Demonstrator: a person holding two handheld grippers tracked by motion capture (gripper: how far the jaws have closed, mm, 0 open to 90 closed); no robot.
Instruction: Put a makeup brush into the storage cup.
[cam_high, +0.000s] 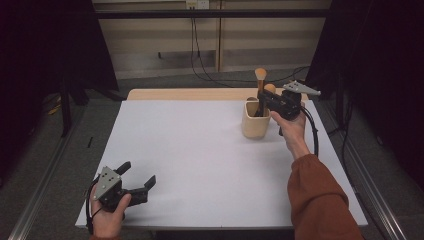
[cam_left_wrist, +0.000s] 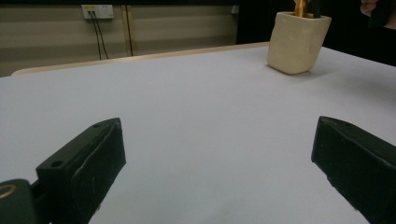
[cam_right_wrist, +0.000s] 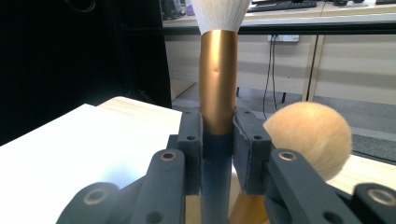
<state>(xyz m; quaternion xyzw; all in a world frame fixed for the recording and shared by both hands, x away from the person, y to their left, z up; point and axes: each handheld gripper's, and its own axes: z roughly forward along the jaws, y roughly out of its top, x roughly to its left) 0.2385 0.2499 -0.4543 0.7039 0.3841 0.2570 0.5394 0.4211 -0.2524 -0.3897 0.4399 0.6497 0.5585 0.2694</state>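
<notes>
White sheeting covers the worktop (cam_high: 200, 150), with a strip of pale wood showing along its far edge and cables trailing down the wall behind. Toward one o'clock on the sheet stands a cream holder (cam_high: 255, 119), upright, with two makeup brushes rising out of it.

At the holder, the right gripper (cam_high: 263, 98) has its jaws closed on the taller brush (cam_high: 260, 75), pinching it where the gold ferrule meets the darker handle. The right gripper view shows that grip well: the ferrule (cam_right_wrist: 217, 79) runs straight up between the two jaws, white bristles above, so the brush is held upright and in line with the holder. That suits either lifting it clear or seating it without tipping the holder. I cannot tell whether the handle's foot rests on the holder's bottom. The second brush, with a rounded tan head (cam_right_wrist: 308, 137), sits just beside the gripped one at about three o'clock in that view, close enough to be nudged.

Down at seven o'clock, near the front edge, the left gripper (cam_high: 137, 175) rests low with its jaws spread wide and nothing between them. Its own view looks across bare sheet to the holder (cam_left_wrist: 298, 43) far off at one o'clock. Parked well apart, it keeps out of the working hand's way.
</notes>
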